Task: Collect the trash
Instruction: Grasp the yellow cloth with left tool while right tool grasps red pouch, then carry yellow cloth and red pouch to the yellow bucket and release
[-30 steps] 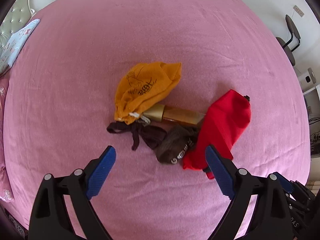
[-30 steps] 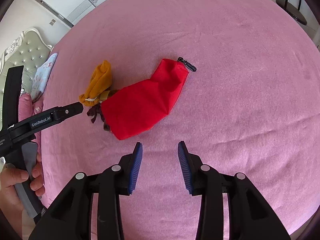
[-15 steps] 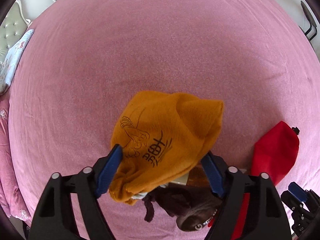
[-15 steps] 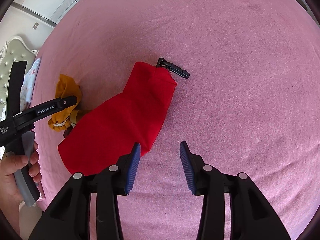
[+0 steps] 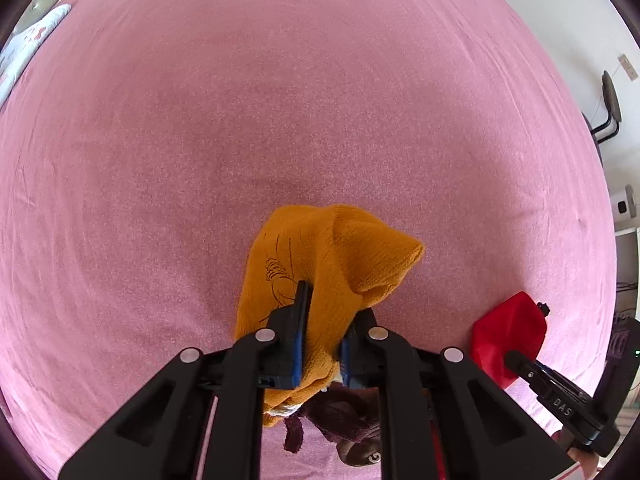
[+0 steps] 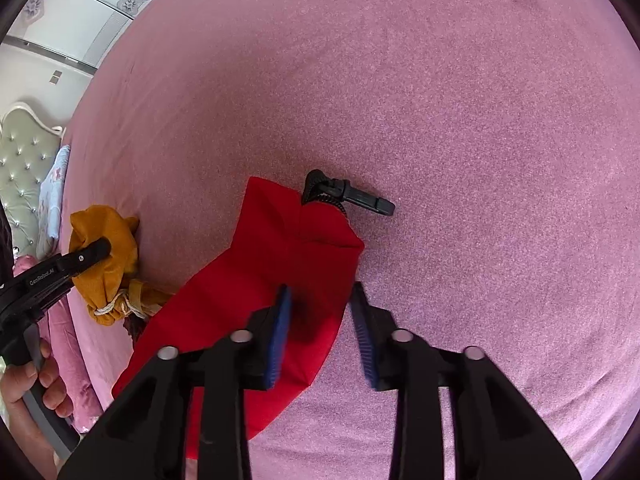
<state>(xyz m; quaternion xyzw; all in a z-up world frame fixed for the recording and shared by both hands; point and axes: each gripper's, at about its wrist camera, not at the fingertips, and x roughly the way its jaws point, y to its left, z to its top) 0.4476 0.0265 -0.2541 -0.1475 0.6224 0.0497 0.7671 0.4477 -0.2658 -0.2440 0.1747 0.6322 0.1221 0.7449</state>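
An orange drawstring pouch (image 5: 332, 248) lies on the pink bedspread (image 5: 280, 100). My left gripper (image 5: 326, 308) is shut on its cloth, and the pouch bunches up between the blue pads. A dark brown pouch (image 5: 344, 412) sits just behind the fingers. In the right wrist view a red fabric bag (image 6: 248, 300) with a black clip (image 6: 352, 196) lies flat. My right gripper (image 6: 320, 286) straddles the bag's right edge with its jaws closing. The left pad is over the red cloth, the right pad beside it, and a gap still shows. The orange pouch (image 6: 104, 268) is at the far left.
A person's hand (image 6: 28, 380) holds the left gripper's handle at the bed's edge. A tufted headboard (image 6: 24, 168) and a pale pillow (image 5: 24, 52) are at the head end. A black chair (image 5: 608, 108) stands off the bed to the right.
My left gripper came down over the orange pouch and shut on it. My right gripper moved down onto the red bag's edge and its jaws narrowed.
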